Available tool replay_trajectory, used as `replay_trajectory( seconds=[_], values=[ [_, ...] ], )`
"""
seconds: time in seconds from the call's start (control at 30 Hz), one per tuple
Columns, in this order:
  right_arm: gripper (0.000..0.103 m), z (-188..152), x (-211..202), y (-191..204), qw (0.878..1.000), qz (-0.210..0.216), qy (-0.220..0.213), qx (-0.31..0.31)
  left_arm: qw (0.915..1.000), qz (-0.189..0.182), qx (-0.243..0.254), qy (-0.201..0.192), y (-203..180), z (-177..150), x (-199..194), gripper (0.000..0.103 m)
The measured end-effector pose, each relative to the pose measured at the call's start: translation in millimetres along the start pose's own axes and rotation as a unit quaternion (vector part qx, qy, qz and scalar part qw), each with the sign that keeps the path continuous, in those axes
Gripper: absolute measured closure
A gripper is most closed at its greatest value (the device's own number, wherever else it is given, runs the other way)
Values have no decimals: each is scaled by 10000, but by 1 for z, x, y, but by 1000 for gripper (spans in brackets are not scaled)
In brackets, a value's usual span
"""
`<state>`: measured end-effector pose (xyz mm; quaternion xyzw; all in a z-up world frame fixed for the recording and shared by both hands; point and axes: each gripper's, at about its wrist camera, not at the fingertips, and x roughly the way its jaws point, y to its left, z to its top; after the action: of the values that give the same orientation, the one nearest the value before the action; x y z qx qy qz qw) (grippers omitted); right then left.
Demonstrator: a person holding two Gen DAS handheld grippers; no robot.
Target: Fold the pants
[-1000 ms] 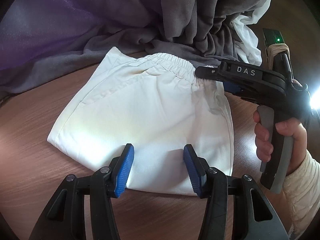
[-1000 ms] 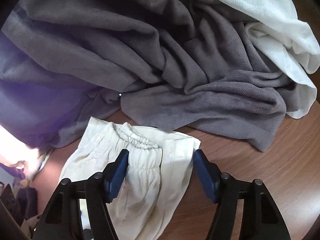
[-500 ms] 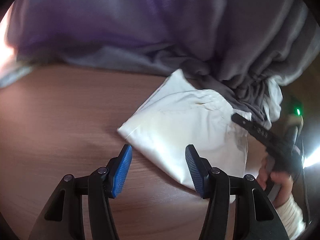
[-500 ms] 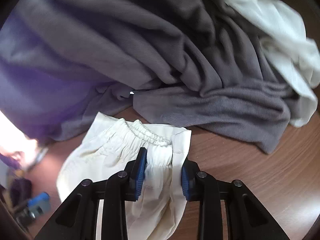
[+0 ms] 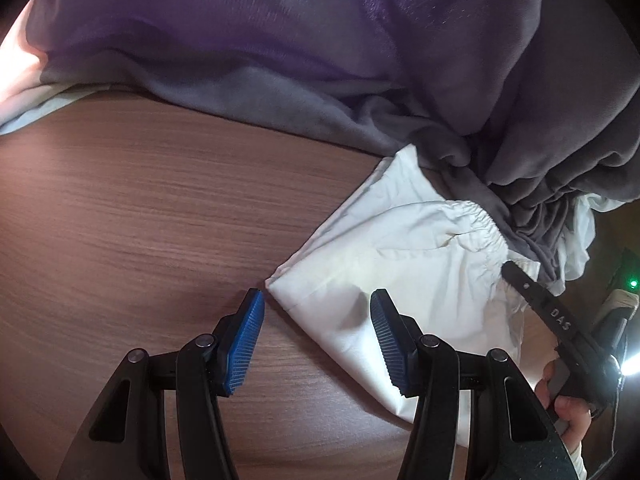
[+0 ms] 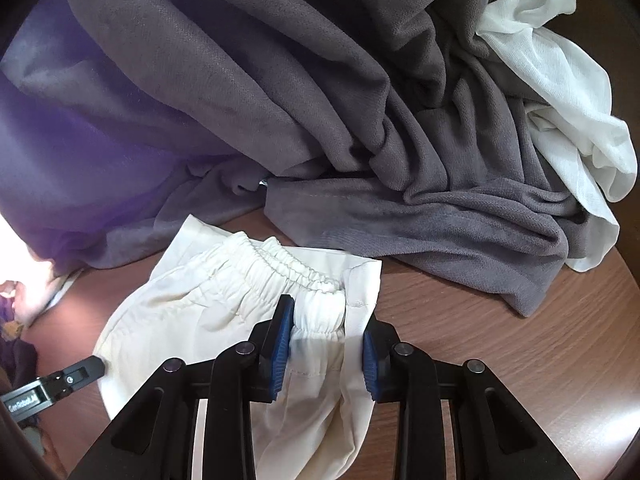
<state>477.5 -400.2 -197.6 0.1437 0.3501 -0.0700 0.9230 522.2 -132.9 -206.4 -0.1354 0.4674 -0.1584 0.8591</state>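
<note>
The folded white pants [image 5: 404,276] lie on the brown wooden table [image 5: 140,216], elastic waistband [image 6: 292,268] toward the grey cloth pile. My left gripper [image 5: 316,340] is open, its blue pads straddling the near left corner of the pants. My right gripper [image 6: 326,344] is shut on the waistband end of the pants [image 6: 224,320], cloth bunched between its pads. The right gripper also shows in the left wrist view [image 5: 516,276], and the left gripper tip shows in the right wrist view [image 6: 96,368].
A large pile of grey cloth [image 6: 360,128] with purple fabric [image 5: 240,24] lies just behind the pants. White sheer cloth [image 6: 568,96] lies at the right of the pile. Bare table lies left of the pants.
My right gripper has closed on the waistband. My left gripper has shifted left from the pants' front edge to their left corner, staying open.
</note>
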Motion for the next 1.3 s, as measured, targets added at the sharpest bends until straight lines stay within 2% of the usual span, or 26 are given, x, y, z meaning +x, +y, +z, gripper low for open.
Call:
replay_trajectory(
  seconds=[0.2, 0.33, 0.67, 0.87, 1.0, 1.2, 1.3],
  values=[
    [71, 1, 1, 1, 10000, 19, 15, 16, 10000, -72, 13, 11, -2, -1, 7, 51],
    [71, 1, 1, 0, 10000, 60, 26, 67, 10000, -48, 31, -20, 0, -1, 7, 62],
    [71, 1, 1, 1, 10000, 17, 0, 8, 9998, -114, -125, -139, 5, -2, 11, 63],
    [71, 0, 0, 1, 10000, -9, -32, 16, 9990, -255, -214, -310, 11, -2, 11, 86],
    [74, -1, -4, 7, 9999, -65, -120, -75, 9987, -236, 71, -440, 2, 0, 3, 91],
    [77, 0, -16, 10, 9996, -55, -231, -124, 9934, 158, 862, -736, -22, -3, -15, 91],
    [78, -3, -28, 15, 9991, -64, -321, -257, 9932, 156, 883, -737, -22, -5, -26, 91]
  ],
)
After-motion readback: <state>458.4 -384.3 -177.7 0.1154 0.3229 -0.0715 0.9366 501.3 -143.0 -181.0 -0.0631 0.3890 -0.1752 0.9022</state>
